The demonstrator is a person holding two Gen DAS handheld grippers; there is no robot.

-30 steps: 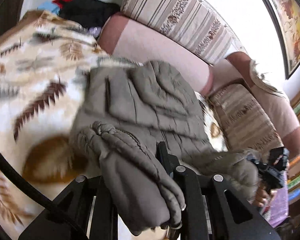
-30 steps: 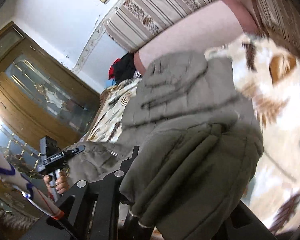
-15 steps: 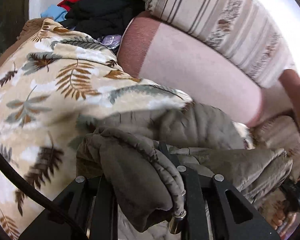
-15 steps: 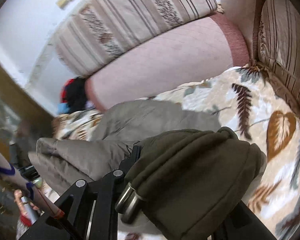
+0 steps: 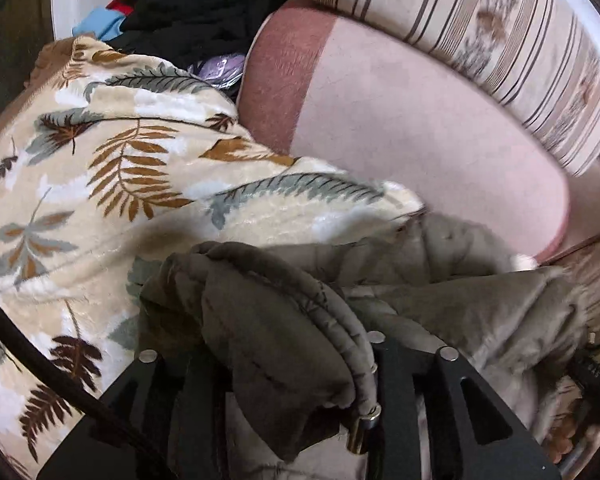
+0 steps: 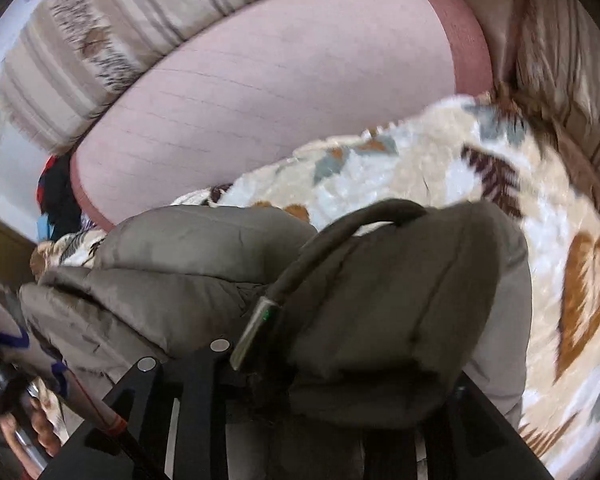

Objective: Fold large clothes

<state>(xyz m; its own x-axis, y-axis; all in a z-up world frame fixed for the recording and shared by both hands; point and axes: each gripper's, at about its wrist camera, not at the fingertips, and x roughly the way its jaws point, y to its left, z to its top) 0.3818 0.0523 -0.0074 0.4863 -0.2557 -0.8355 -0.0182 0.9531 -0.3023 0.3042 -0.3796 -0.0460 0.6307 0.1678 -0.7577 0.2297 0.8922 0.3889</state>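
I have a padded olive-grey jacket (image 5: 440, 292) bunched between both hand-held grippers on a sofa draped with a leaf-print blanket (image 5: 112, 168). In the left wrist view, my left hand-held gripper (image 5: 284, 384) sits at the bottom centre of the frame with a thick fold of the jacket's edge between its jaws, which are opening; the fabric looks draped there rather than pinched. In the right wrist view, my right hand-held gripper (image 6: 324, 408) at the bottom centre likewise has a padded fold and a dark cord with a metal tip (image 6: 256, 336) lying across it, its jaws also opening. The jacket's long axis runs from one hand-held gripper to the other, its bulk lying just ahead of both, below the pink sofa back (image 5: 420, 128). Both hands look equally near, so releasing the fold squarely seems to depend on both together.
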